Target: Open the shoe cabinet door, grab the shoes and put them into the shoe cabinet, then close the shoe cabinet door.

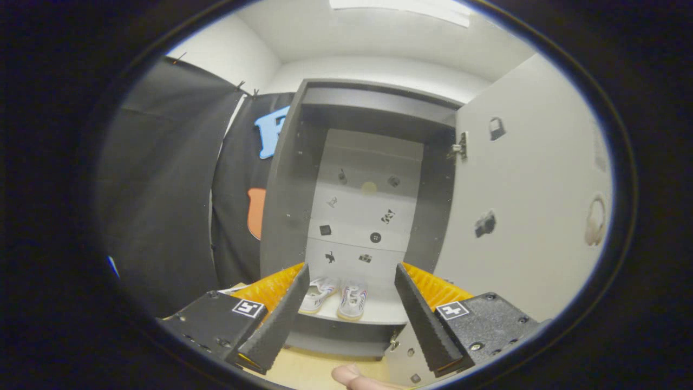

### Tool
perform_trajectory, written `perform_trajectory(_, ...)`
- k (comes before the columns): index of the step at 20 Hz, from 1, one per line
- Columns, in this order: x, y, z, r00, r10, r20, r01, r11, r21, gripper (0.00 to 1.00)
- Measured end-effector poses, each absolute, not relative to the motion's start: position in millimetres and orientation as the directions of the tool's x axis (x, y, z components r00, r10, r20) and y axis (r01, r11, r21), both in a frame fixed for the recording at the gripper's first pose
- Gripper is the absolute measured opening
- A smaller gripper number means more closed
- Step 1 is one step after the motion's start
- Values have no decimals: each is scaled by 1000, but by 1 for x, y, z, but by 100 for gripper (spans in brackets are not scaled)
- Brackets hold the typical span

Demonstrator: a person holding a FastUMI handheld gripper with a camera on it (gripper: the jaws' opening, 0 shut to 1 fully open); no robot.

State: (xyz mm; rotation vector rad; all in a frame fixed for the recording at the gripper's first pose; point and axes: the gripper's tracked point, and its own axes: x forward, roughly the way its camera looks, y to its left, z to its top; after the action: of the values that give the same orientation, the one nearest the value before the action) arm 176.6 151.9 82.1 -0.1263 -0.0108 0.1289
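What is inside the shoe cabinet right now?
A pair of shoes sits side by side on the bottom shelf of the open shoe cabinet, beyond the open tongs. The left finger covers part of the left shoe.

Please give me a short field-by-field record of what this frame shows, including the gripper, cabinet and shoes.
gripper: open, fingers spread and holding nothing
cabinet: dark frame, pale back panel with small stickers
door: swung open beside the cabinet, hinge showing near its top
shoes: pale pair side by side on the cabinet's bottom shelf, beyond the fingers
task stage: shoes placed, door not yet closed
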Motion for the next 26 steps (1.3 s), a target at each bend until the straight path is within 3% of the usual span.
perform_trajectory(5,74,101,121,987,154,41,-150,985,-88,100)
perform_trajectory(16,-93,-92,182,977,12,213,-10,1000,-11,100)
perform_trajectory(22,-57,-176,149,992,-95,81,96,995,-9,100)
perform_trajectory(26,-3,-206,109,994,-101,-40,100,994,-42,100)
